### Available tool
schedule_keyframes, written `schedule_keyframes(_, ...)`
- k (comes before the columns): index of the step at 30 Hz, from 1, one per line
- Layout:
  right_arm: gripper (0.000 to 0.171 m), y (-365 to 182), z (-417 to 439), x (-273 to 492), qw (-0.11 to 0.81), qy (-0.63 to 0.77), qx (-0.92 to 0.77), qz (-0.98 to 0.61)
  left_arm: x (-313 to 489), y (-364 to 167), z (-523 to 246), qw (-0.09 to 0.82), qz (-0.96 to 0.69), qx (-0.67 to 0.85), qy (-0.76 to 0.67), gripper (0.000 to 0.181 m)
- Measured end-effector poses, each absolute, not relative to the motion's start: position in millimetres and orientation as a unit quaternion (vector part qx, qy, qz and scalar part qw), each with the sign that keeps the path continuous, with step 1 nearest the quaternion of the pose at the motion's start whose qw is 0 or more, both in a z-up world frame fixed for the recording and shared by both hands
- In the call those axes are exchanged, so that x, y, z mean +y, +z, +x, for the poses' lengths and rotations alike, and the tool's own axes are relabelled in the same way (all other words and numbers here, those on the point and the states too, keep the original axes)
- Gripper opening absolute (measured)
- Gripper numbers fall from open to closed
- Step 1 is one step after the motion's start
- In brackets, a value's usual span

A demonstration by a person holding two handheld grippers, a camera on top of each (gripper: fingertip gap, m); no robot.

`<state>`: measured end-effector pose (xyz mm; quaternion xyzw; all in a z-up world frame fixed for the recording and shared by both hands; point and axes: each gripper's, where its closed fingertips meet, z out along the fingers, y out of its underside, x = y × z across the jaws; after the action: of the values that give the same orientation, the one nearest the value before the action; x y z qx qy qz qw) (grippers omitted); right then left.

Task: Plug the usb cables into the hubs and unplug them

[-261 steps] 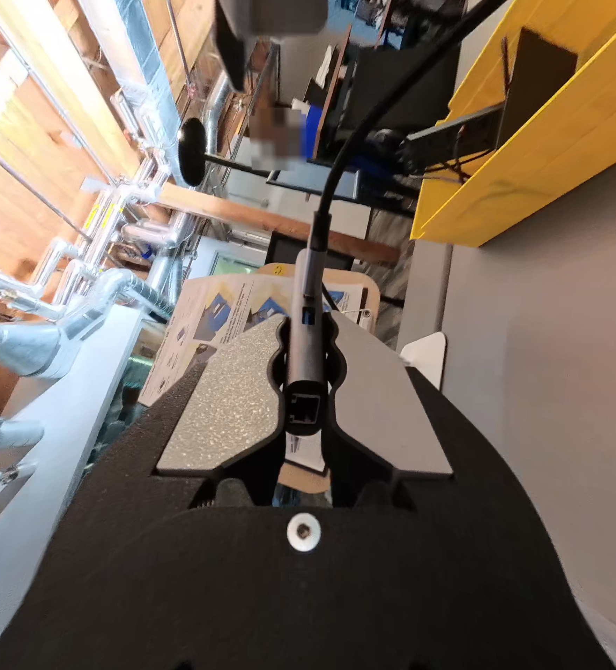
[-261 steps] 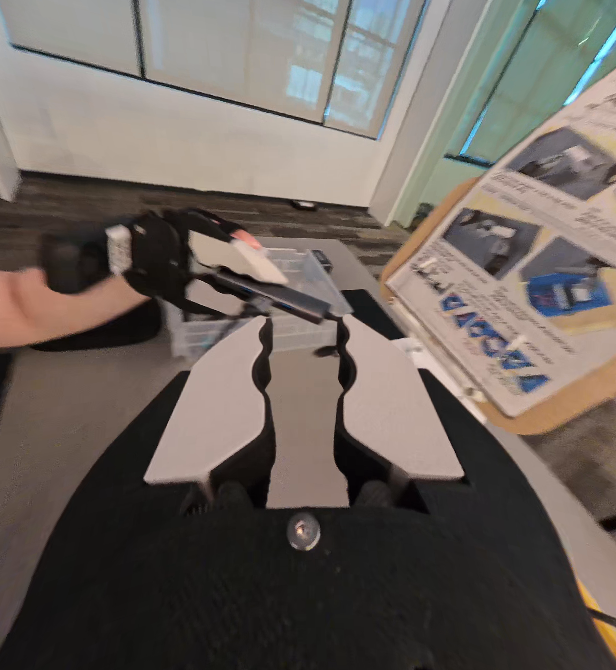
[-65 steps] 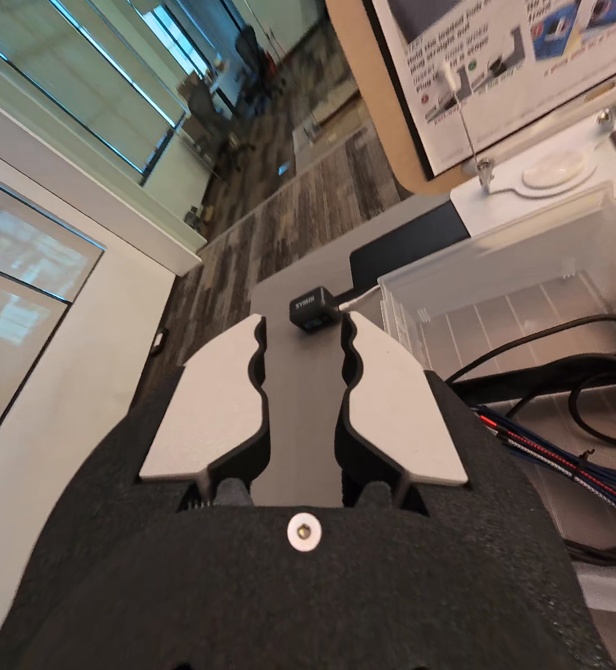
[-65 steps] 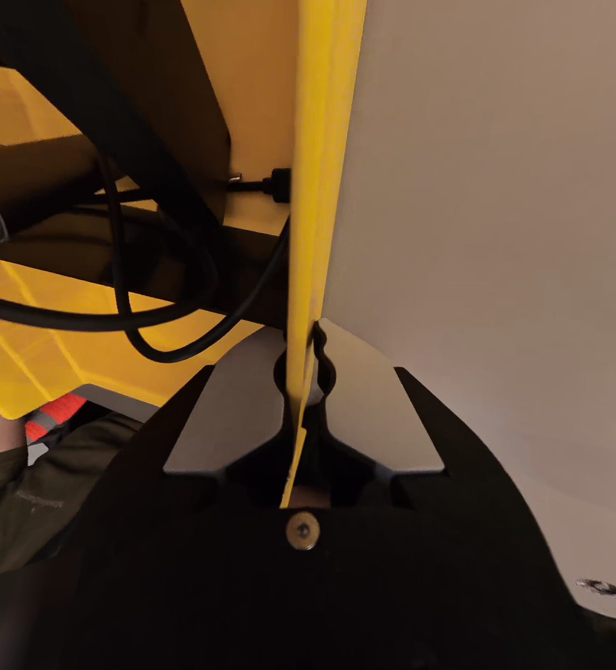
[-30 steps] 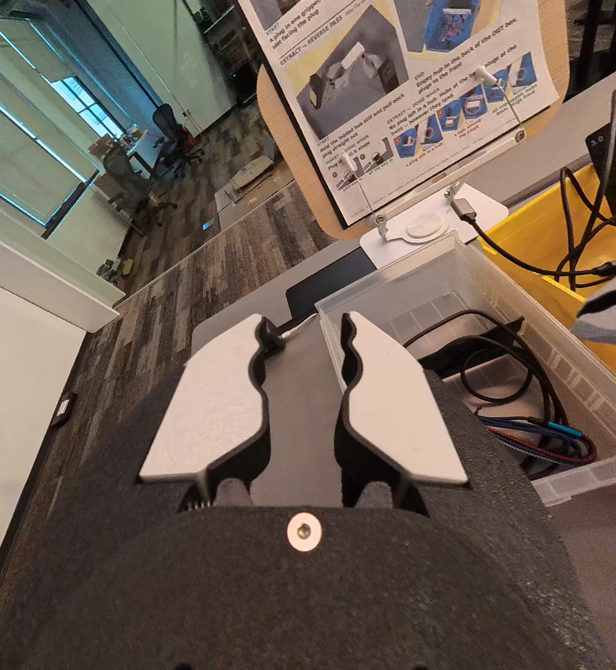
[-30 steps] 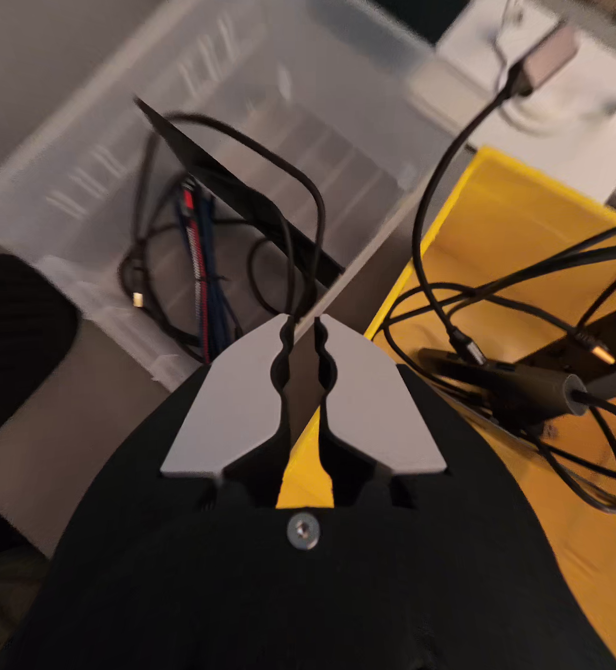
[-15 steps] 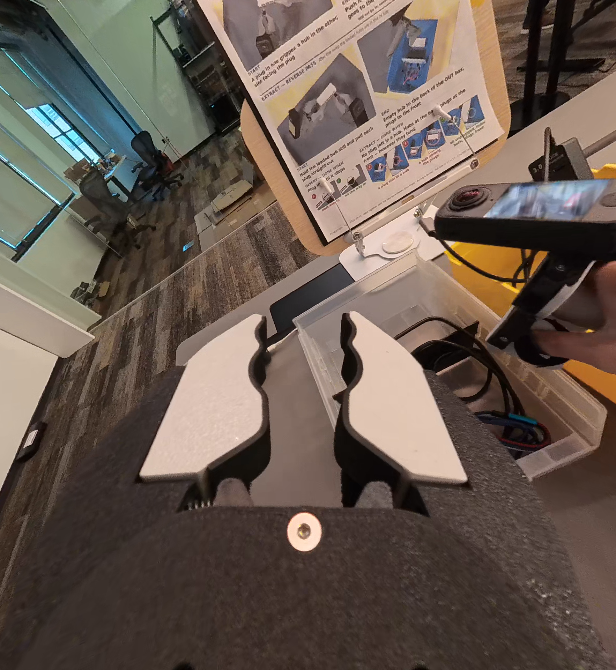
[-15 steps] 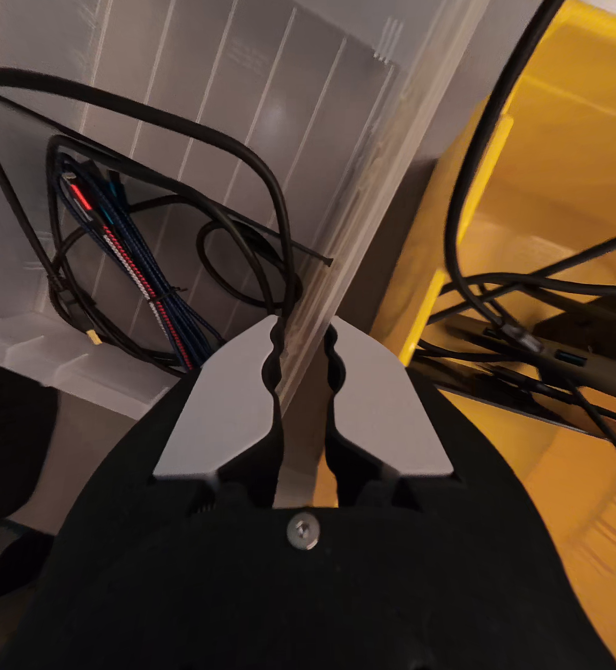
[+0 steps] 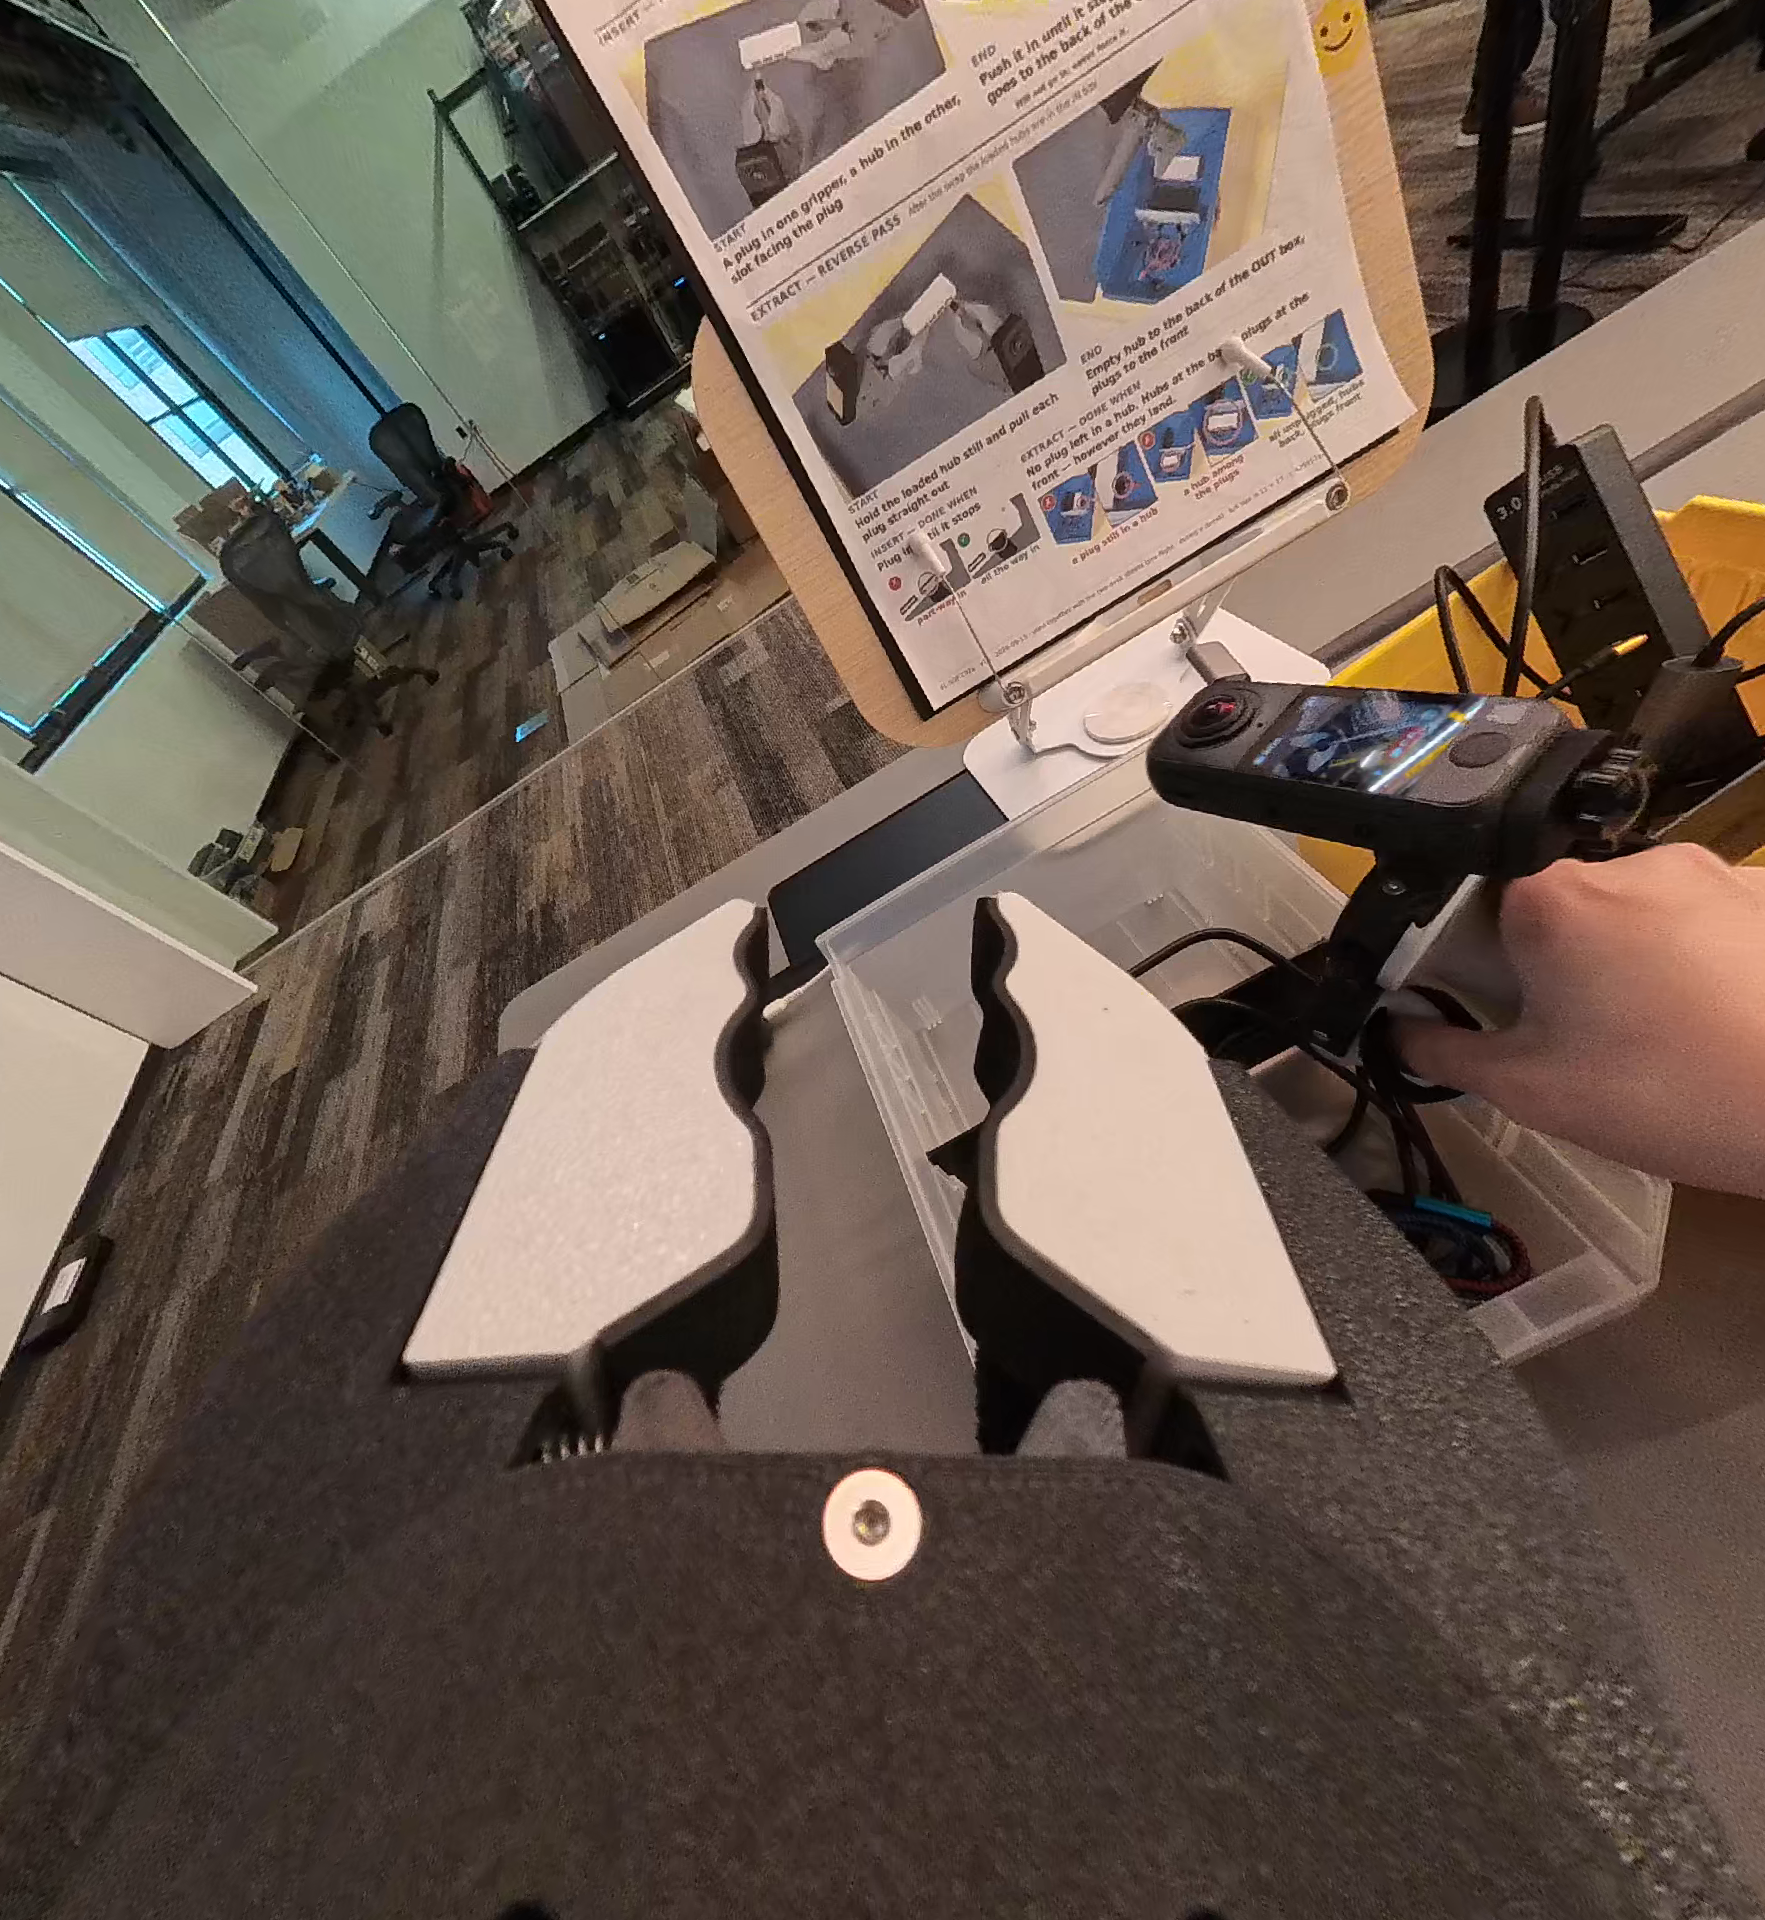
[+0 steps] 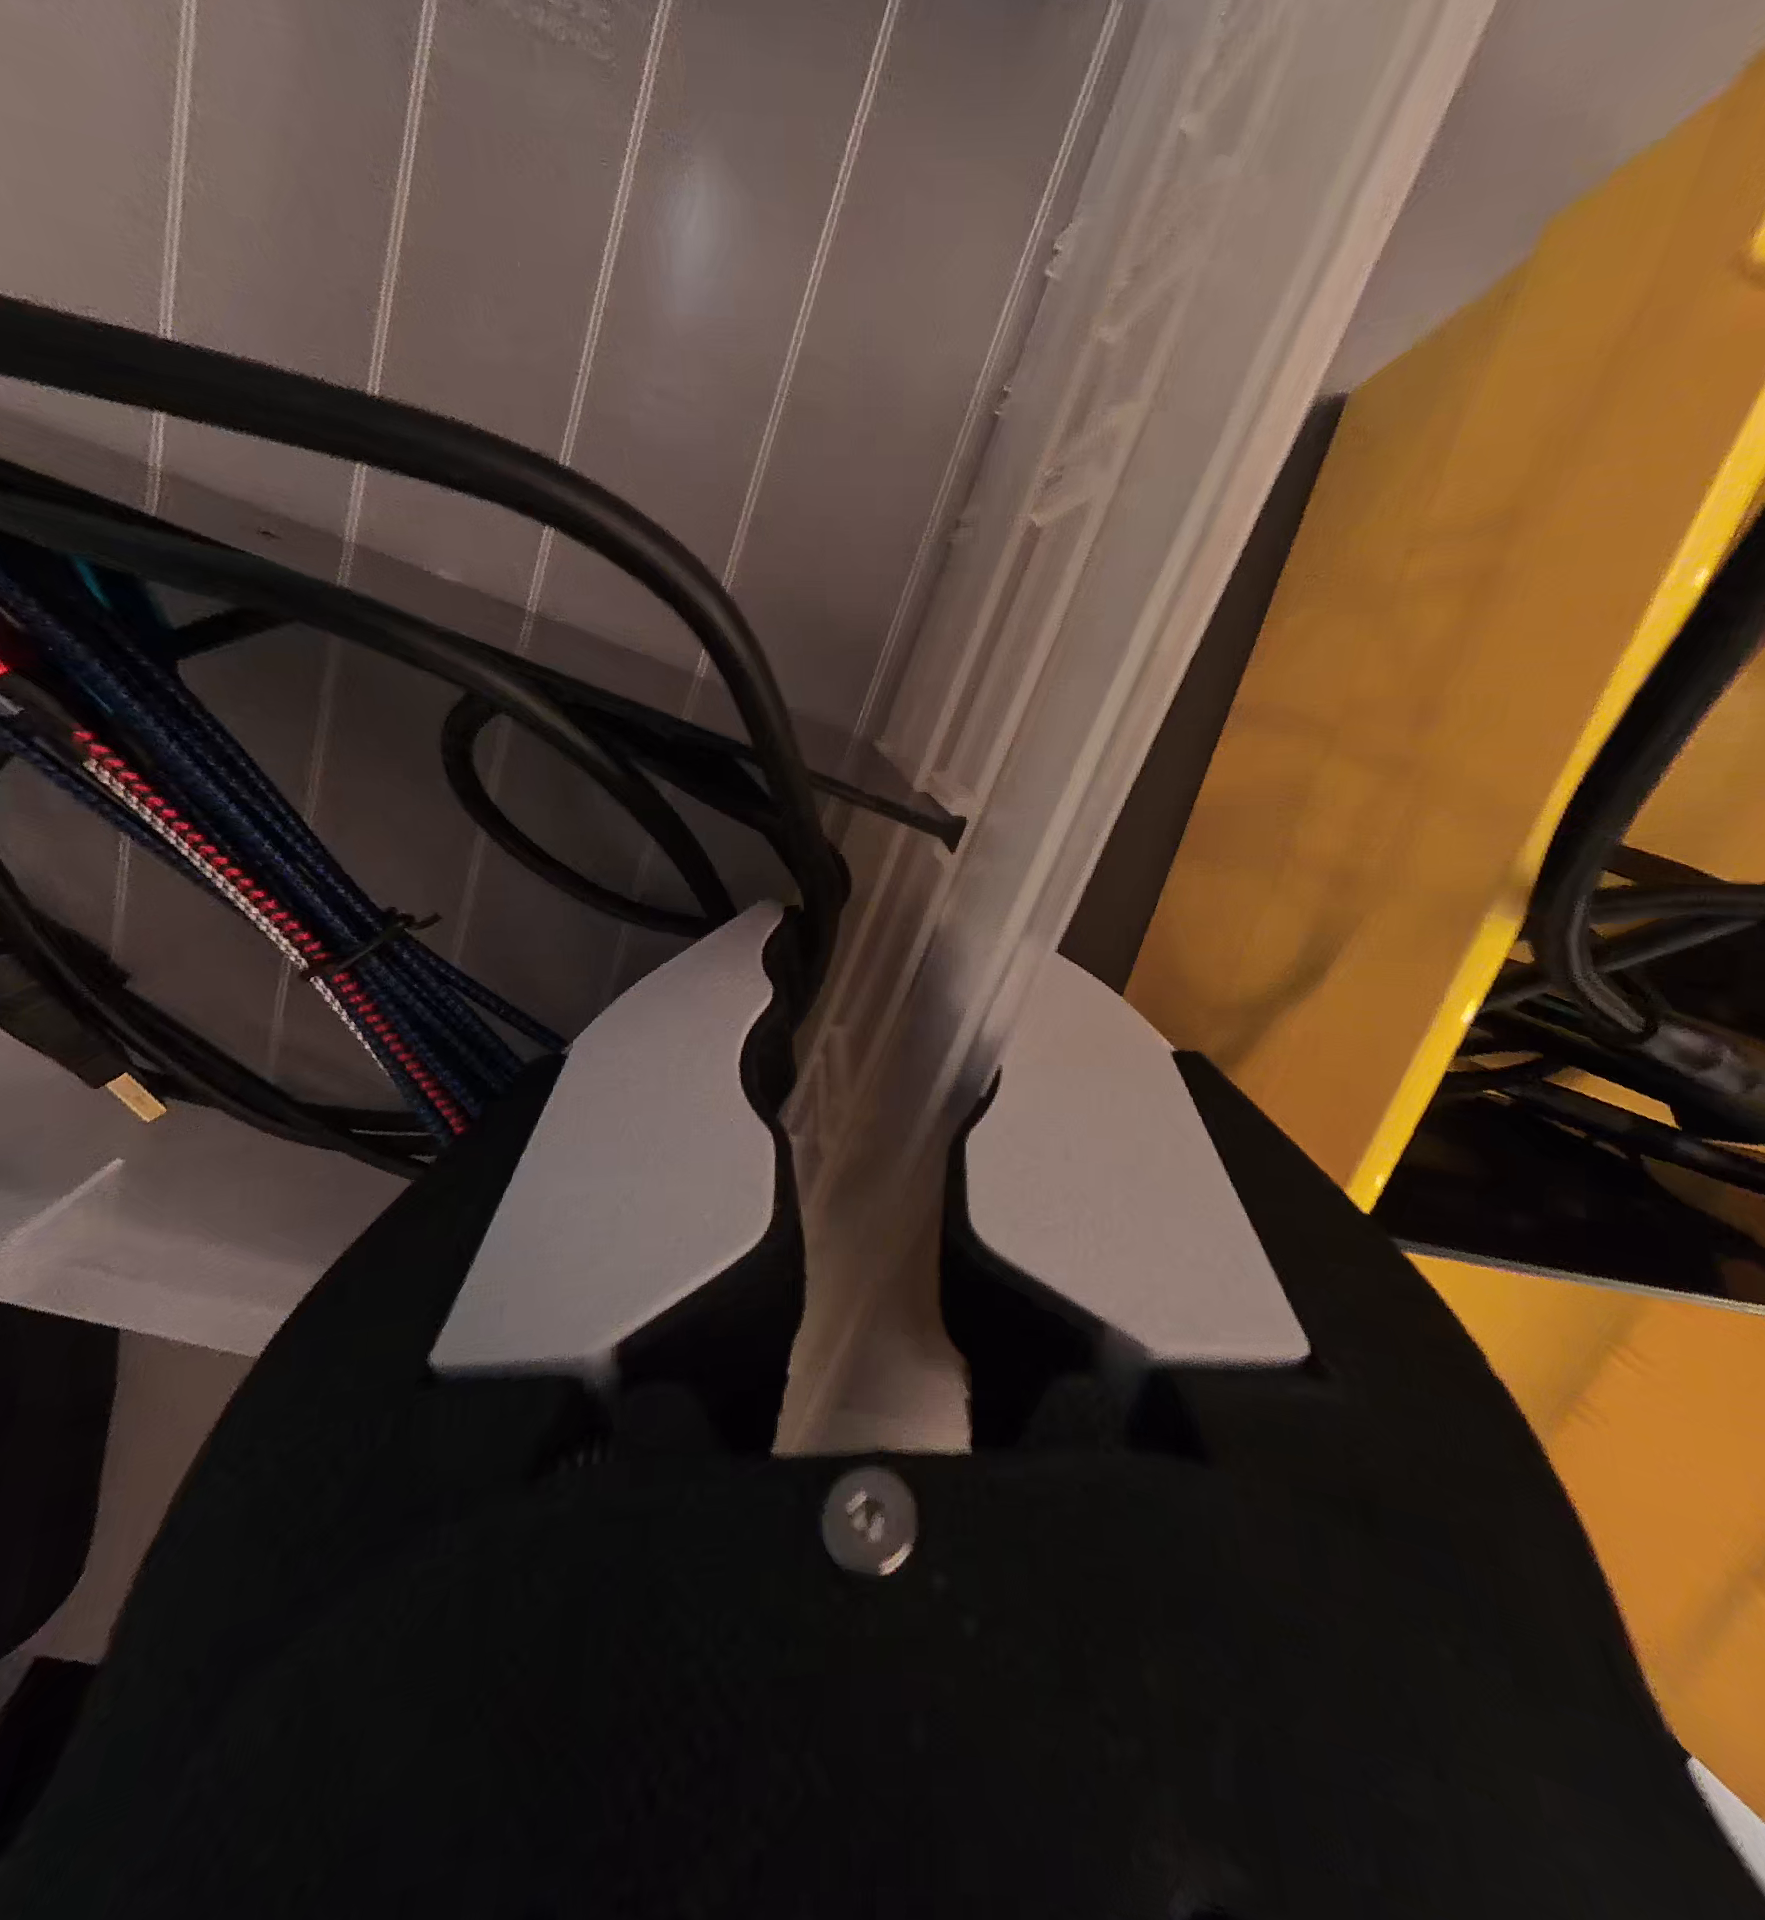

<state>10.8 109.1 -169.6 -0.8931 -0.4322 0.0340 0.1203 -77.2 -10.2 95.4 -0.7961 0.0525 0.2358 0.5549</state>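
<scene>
My left gripper is open and empty, above the grey table beside the near corner of the clear plastic bin. A hand holds the right gripper down in that bin, under its black camera; its fingers are hidden there. In the right wrist view my right gripper is open, with the clear bin's wall between its jaws. Its left finger is inside, touching a looped black cable. Blue braided and red-white cables lie further left. A black hub stands in the yellow bin.
A printed instruction board on a white stand stands behind the clear bin. A flat black pad lies by it. The yellow bin sits close to the right of the clear one, full of dark cables. Carpeted floor drops off left. There is about 30 cm between the tips of the two grippers.
The left gripper let go of the hub it held and has drawn back. The right gripper moved from the yellow bin's edge down onto the clear bin's wall and opened wider.
</scene>
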Motion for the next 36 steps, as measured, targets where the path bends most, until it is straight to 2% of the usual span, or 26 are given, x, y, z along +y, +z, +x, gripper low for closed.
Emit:
schedule_keyframes(5,0.021,-170.1,6.9,108.9,0.115,0.051,-0.434,-0.892,-9.4,92.7,-74.6,0.548,-0.799,0.059,0.240,0.037)
schedule_keyframes(6,0.015,-169.4,3.5,106.3,0.103,0.075,-0.430,-0.894,-9.4,92.7,-73.5,0.548,-0.799,0.060,0.240,0.037)
schedule_keyframes(13,0.011,-167.7,-4.4,93.3,0.059,0.183,-0.398,-0.897,-8.7,92.9,-68.7,0.550,-0.797,0.069,0.238,0.036)
schedule_keyframes(24,0.016,-148.5,13.3,80.3,-0.009,0.206,-0.386,-0.899,-9.7,89.8,-74.2,0.546,-0.803,0.064,0.231,0.036)
schedule_keyframes(28,0.019,-149.3,26.1,69.7,-0.025,0.167,-0.407,-0.898,-9.9,88.7,-73.1,0.543,-0.805,0.066,0.231,0.036)
schedule_keyframes(36,0.007,-178.1,27.7,64.6,-0.021,0.084,-0.417,-0.905,-6.2,84.6,-63.8,0.537,-0.808,0.082,0.229,0.036)
